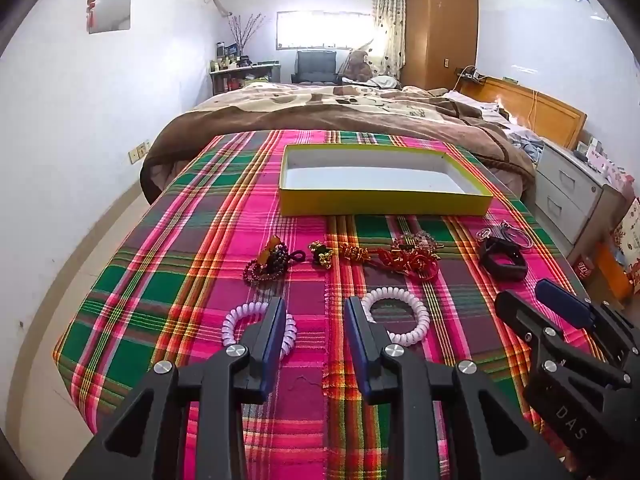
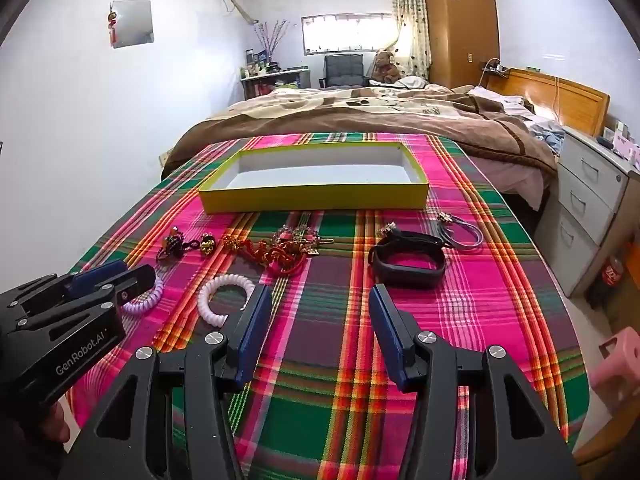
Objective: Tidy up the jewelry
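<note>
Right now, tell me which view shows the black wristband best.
The right wrist view: the black wristband lies open and unobstructed just ahead of the right gripper. The left wrist view shows it small, near the right edge.

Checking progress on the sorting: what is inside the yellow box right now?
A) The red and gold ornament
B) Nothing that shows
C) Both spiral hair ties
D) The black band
B: the yellow box shows only its bare white floor, while the spiral hair ties, black band and red and gold ornament all lie on the plaid cloth in front of it.
</note>
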